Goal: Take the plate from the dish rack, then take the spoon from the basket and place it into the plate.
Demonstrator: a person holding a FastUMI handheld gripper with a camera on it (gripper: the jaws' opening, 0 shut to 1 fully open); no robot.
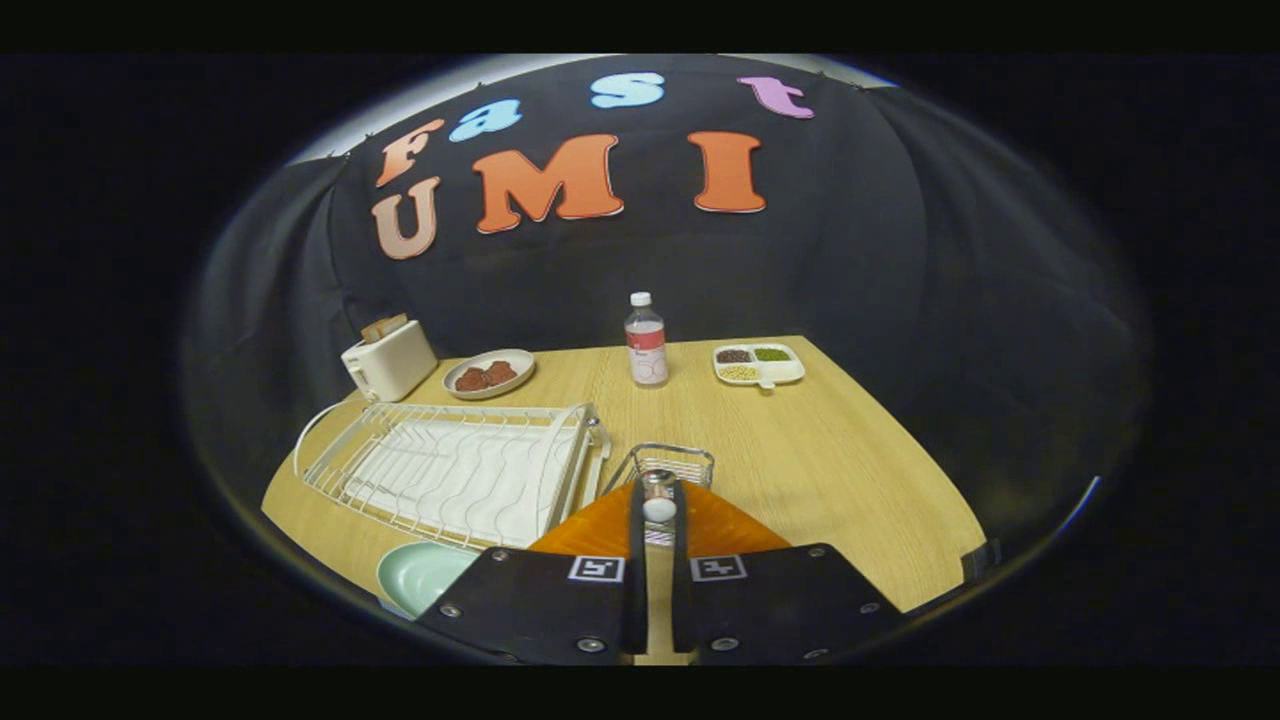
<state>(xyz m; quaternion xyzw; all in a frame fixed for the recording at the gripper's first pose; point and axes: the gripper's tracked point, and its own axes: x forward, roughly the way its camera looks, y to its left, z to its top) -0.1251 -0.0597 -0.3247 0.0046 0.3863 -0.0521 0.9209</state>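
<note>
My gripper [658,492] is shut on the spoon [658,506], whose small pale rounded end and shiny stem show between the fingertips. The spoon hangs right at the wire basket [672,463], which stands just beyond the fingers; I cannot tell whether it is clear of the basket. A pale green plate [425,576] lies flat on the wooden table [860,470], to the left of the fingers and in front of the white wire dish rack [450,468]. The rack's slots hold nothing.
At the back of the table stand a white toaster [388,360] with bread in it, a small dish of brown food [489,373], a clear bottle [646,340] and a divided tray of beans [758,364]. Bare tabletop stretches right of the basket.
</note>
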